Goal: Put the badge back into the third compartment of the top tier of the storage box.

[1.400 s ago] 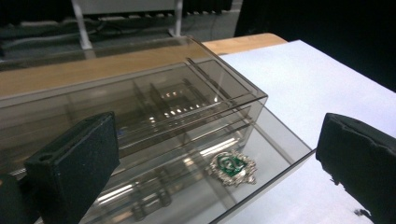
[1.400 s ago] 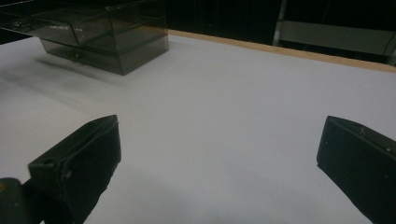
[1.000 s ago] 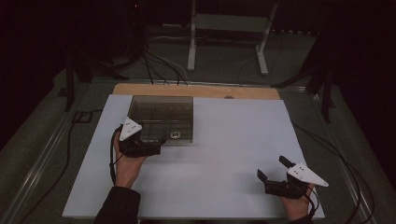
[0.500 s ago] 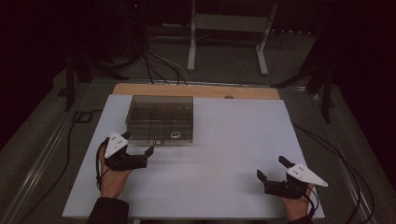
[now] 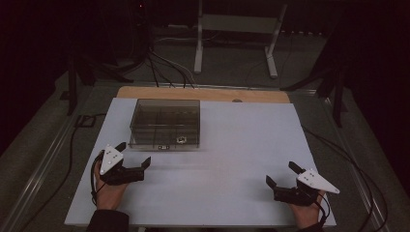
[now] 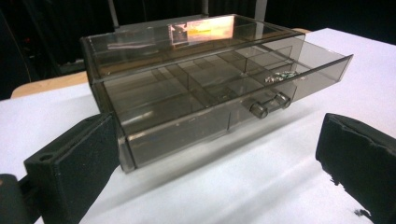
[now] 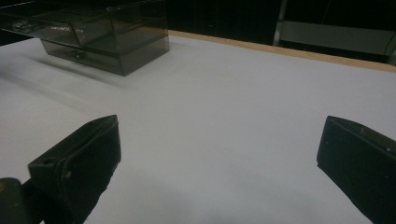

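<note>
So the left gripper (image 5: 133,154) has been pulled back off the smoky clear plastic drawer box (image 5: 165,123), jaws spread wide and empty, the box now just ahead of them with its upper drawer (image 6: 243,79) slid out. The right gripper (image 5: 285,175) hasn't been moved, jaws wide, nothing held, low over the white counter (image 5: 241,145).

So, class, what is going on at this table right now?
A person holds a two-jaw gripper in each hand over a white table. The left gripper sits open just in front of a clear plastic drawer box, touching nothing. One drawer is pulled partly out, with a few small shiny bits inside. The right gripper rests open near the table's front right corner, well apart from the box.
</note>
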Demonstrator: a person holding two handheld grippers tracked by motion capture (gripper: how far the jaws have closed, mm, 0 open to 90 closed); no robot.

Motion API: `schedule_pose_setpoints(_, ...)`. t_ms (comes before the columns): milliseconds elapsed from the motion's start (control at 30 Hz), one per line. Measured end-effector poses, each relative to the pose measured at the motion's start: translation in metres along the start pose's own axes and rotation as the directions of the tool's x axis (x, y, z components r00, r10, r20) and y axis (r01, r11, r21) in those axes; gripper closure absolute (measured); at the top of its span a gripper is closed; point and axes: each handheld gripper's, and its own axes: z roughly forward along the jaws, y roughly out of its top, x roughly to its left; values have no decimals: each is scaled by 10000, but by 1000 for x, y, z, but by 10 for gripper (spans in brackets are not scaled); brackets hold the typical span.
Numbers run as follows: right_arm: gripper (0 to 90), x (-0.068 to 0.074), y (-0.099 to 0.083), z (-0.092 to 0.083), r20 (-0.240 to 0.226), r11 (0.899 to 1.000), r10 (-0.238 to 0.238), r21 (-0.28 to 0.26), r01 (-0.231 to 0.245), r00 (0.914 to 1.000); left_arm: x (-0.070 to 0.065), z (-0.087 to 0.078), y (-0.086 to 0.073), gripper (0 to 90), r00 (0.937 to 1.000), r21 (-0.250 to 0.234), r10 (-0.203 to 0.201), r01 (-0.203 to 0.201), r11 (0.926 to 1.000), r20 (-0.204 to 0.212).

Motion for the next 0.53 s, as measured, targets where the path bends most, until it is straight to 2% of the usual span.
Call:
schedule_pose_setpoints(233,0,-1,0,-1,69,10000,-3,-17,3,10000,7,-8,-10,5,9994,-5,-327,327,9995,-117)
schedule_pose_setpoints(367,0,-2,-1,-2,155,9999,107,54,-108,9998,11,-12,-12,4,9985,-161,-506,503,9986,-212)
schedule_pose_setpoints(533,0,-2,-1,-2,253,9998,151,119,-154,9996,13,-12,-16,5,9977,-97,-642,640,9979,-223)
